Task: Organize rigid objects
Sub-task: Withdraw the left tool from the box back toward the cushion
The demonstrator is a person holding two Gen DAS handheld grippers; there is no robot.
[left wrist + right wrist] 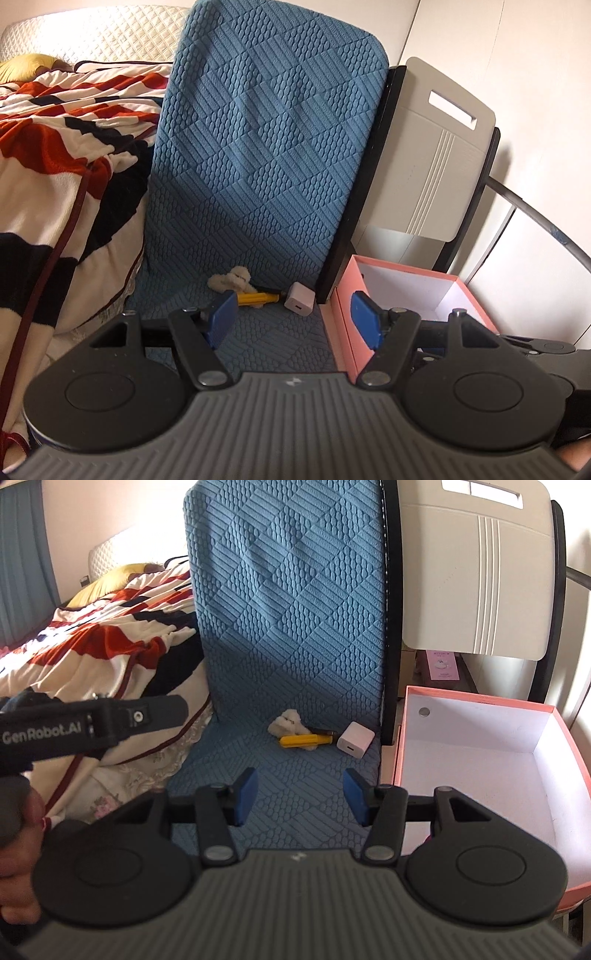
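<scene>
Two chairs side by side | blue-covered chair seat (280, 775) | pink box (480, 768) empty, beside seat's right edge, likely to receive items | yellow cutter (304, 740), white charger (355, 743), fluffy toy (288, 722) at seat's back edge | left claw (295, 319) wide, empty | right claw (300, 795) narrower, empty

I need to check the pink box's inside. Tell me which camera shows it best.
Right wrist view: the pink box shows its whole white floor and walls, nothing blocking. In the left wrist view, the left gripper hides much of it.

White charger cube (355, 742), yellow cutter (304, 740) lying beside it, open pink box (480, 701)
</scene>
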